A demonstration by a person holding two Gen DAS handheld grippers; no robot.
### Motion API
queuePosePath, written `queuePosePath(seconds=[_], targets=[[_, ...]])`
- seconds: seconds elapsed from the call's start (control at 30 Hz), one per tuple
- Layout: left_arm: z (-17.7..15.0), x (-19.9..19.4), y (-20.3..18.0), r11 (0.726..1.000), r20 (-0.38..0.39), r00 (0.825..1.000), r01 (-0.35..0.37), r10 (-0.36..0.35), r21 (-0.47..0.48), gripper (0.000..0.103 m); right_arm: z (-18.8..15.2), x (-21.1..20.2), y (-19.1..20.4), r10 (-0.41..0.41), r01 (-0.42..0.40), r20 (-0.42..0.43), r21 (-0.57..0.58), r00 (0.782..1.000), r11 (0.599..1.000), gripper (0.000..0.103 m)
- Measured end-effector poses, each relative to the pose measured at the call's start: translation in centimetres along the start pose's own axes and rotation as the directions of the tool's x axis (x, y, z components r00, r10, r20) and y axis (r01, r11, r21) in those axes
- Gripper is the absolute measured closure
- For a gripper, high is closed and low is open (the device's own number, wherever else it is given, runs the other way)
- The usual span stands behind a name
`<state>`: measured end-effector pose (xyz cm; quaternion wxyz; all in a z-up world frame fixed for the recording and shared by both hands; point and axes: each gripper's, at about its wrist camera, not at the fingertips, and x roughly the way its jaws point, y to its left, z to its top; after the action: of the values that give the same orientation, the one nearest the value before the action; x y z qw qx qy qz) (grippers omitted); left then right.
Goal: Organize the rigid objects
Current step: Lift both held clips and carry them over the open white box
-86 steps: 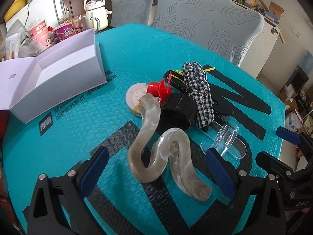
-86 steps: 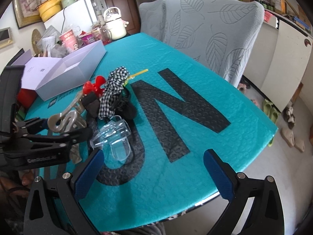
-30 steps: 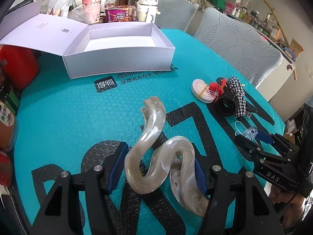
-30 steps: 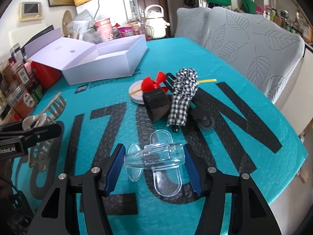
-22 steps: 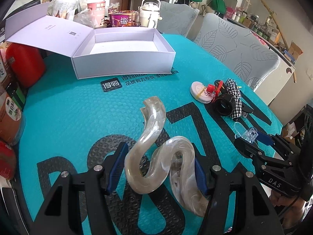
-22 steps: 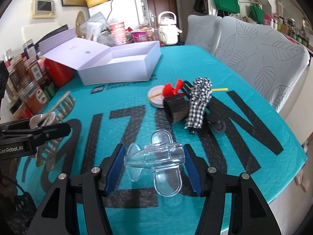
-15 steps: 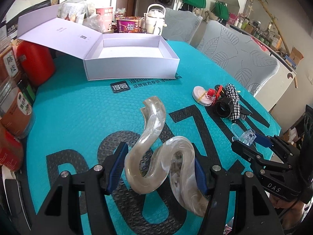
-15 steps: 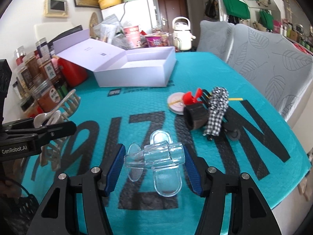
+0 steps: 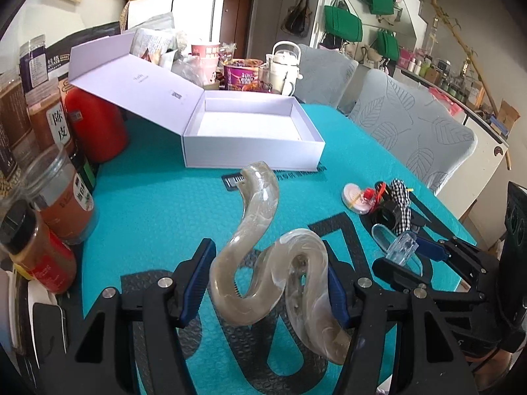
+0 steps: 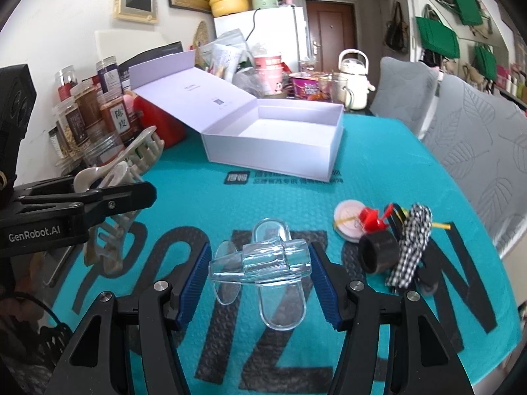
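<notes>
We record a teal table (image 9: pixel 158 204) filling the lower half of both views, with a white box (image 9: pixel 253 151) open at upper centre, its lid (image 9: pixel 131 75) folded back to the left and its floor bare. Jars (image 9: pixel 59 194) crowd the left edge.

The left gripper (image 9: pixel 268 283) sits at bottom centre of its view, jaws closed narrow on a wavy clip (image 9: pixel 273 263), which stands clear of the table. The right gripper (image 10: pixel 260 270), bottom centre of its own view, has its jaws pressed against a clear clip (image 10: pixel 263 263), also lifted.

A pile (image 10: pixel 385 237) of small items lies at centre right of the right view: a checked cloth, a black ring, a red piece and a pink disc, touching one another and well apart from the box.

We judge the step in hand to be carrying both clips to the box. To do it well, each clip should pass over the near wall with clearance, one gripper entering at a time so they do not meet above the opening. The wavy clip overhangs its jaws and may catch the rim; lower it flat before releasing. The clear clip looks smooth and may slip; keep the grip steady until it rests on the floor.
</notes>
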<state>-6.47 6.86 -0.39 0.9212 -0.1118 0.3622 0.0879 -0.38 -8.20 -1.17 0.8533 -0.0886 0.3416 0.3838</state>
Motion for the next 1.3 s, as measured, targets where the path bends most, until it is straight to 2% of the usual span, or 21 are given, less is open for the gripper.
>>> queuePosePath(seconds=[0.53,1.0,1.3], targets=[[5.9,1.2,-0.3,0.999,0.054,0.998,0.011,-0.014,0.044,0.041,6.5,1.2,-0.9,-0.018,0.021,0.063,-0.052,0.998,0.998,0.043],[11.1,2.6,-0.5,0.997,0.113,0.994,-0.020,0.011,0.076,0.041,12.7,2.9,-2.2,-0.017,0.028,0.117,-0.092,0.993,0.995,0.043],[14.7,4.4,0.5,0.998,0.144,0.990,-0.014,0.005,0.061,0.041,16.4,5.0,-3.2,-0.034,0.049,0.139,-0.105,0.990,0.993,0.043]])
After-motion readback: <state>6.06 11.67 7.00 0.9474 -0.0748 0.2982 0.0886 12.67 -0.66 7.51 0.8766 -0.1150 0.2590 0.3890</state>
